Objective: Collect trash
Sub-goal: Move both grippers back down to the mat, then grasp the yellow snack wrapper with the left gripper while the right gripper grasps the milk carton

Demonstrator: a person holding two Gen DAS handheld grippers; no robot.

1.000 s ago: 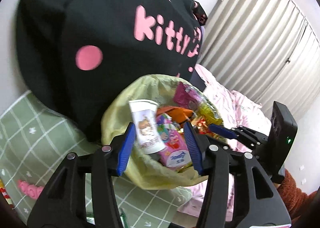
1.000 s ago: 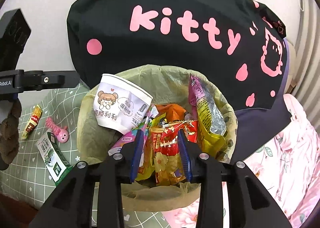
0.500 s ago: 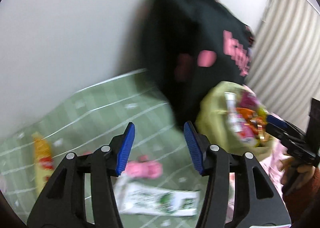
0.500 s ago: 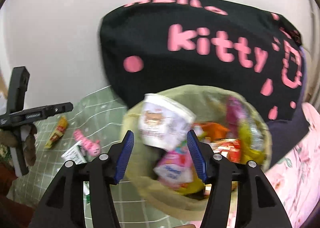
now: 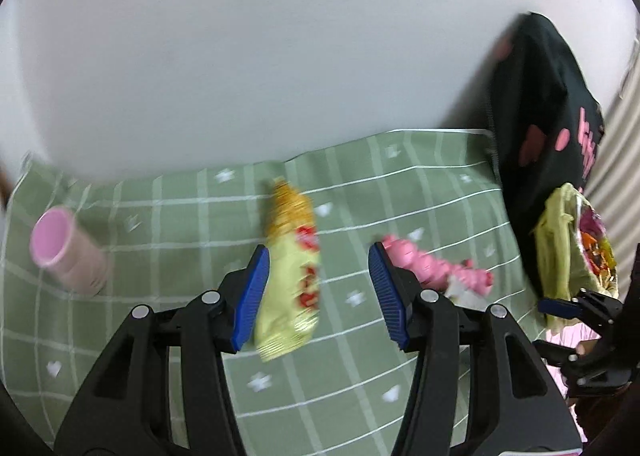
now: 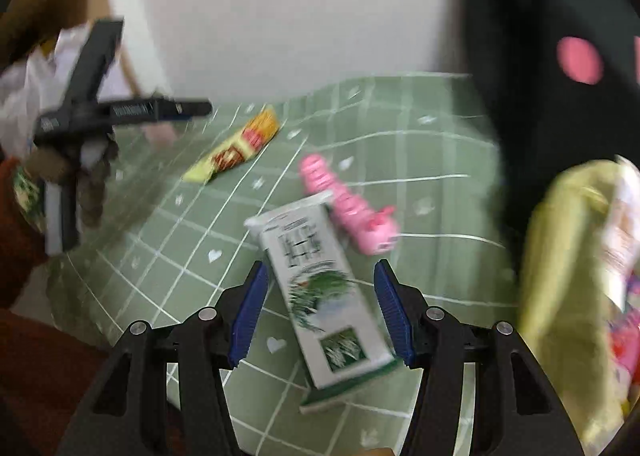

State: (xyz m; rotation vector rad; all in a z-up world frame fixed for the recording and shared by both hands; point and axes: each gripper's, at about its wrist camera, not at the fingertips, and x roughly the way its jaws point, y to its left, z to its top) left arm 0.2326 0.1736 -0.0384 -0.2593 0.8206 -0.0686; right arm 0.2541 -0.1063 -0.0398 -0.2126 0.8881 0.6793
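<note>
Jaws of the right gripper (image 6: pixel 320 308), just opened, are held apart over a white-green carton (image 6: pixel 320 288) on the green checked cloth (image 5: pixel 160 240). Left gripper (image 5: pixel 316 296) is spread above a yellow wrapper (image 5: pixel 290 264). Beyond, the trash bag (image 5: pixel 560 252) is propped against a black bag (image 5: pixel 536 127).

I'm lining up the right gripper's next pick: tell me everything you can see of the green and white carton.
The carton is a slim white box with green grass artwork, dark print and a green base edge. It looks like coated card, intact, lying flat on the green checked cloth. One end lies beside the pink toy. It sits between the right gripper's open fingers, unclamped.
</note>
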